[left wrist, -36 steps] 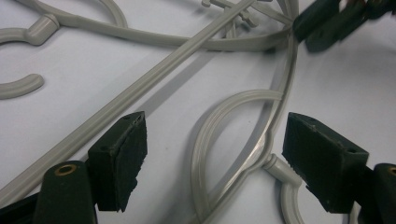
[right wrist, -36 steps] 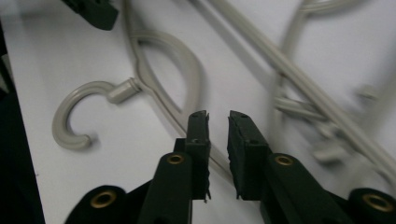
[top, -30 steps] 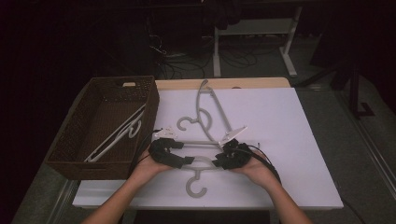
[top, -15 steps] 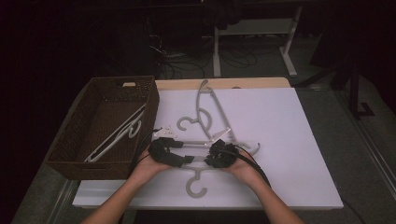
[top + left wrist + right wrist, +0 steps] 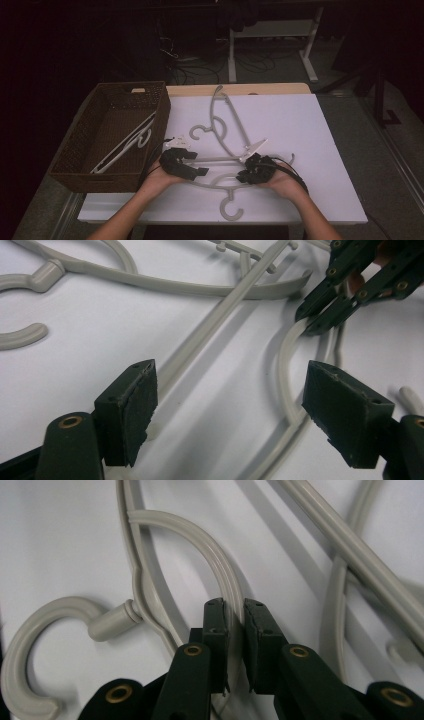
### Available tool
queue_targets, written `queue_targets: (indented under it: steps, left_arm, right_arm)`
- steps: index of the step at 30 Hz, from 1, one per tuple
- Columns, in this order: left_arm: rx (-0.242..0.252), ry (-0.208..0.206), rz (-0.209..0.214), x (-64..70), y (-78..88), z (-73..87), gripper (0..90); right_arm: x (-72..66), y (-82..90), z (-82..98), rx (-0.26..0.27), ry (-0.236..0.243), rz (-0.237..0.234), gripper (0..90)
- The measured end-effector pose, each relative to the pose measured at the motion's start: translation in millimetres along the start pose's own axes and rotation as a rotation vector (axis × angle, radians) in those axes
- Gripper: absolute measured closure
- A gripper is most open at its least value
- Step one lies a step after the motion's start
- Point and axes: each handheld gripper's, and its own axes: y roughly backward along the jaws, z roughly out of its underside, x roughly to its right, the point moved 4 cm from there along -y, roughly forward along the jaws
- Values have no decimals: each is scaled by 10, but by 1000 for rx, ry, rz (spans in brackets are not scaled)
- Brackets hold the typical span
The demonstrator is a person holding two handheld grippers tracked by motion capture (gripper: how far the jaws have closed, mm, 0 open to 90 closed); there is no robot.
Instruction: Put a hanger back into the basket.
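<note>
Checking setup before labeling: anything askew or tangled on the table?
Yes. Two grey hangers lie crossed on the white table, arms overlapping beside the wicker basket, not laid apart. Right gripper pinches the near hanger's arm; left gripper is open.

I see the near grey hanger (image 5: 220, 182) lying flat on the white table (image 5: 320, 150), hook toward me, its arm crossing under a second grey hanger (image 5: 227, 125).
</note>
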Motion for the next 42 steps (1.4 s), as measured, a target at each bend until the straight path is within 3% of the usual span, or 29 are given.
queue_targets:
  steps: [4, 7, 10, 14, 17, 21, 33, 39, 42]
  left_arm:
    - [-5, -6, 8, 17, -16, 1, 216]
    - [-9, -20, 17, 35, -14, -2, 216]
    - [-8, -26, 22, 33, -7, -6, 216]
    - [-10, -37, 26, 43, -4, -8, 216]
    - [-13, -42, 32, 55, -13, -11, 217]
    - [-18, -54, 39, 76, -25, -11, 216]
    - [-35, -87, 68, 133, -45, -9, 216]
    - [-75, -155, 93, 209, -93, 11, 218]
    - [-110, -212, 96, 259, -122, 21, 219]
  right_arm:
    - [30, 50, 73, 6, -8, -12, 799]
    - [35, 132, 54, 53, -26, -28, 694]
    - [135, 329, 19, 139, -69, 24, 735]
    - [402, 583, 94, 193, -171, 183, 878]
    - [558, 682, 199, 187, -233, 261, 891]
    - [657, 681, 305, 158, -271, 301, 891]
    - [771, 562, 411, 100, -305, 328, 891]
    - [792, 537, 414, 92, -319, 321, 892]
    - [802, 517, 410, 84, -317, 325, 893]
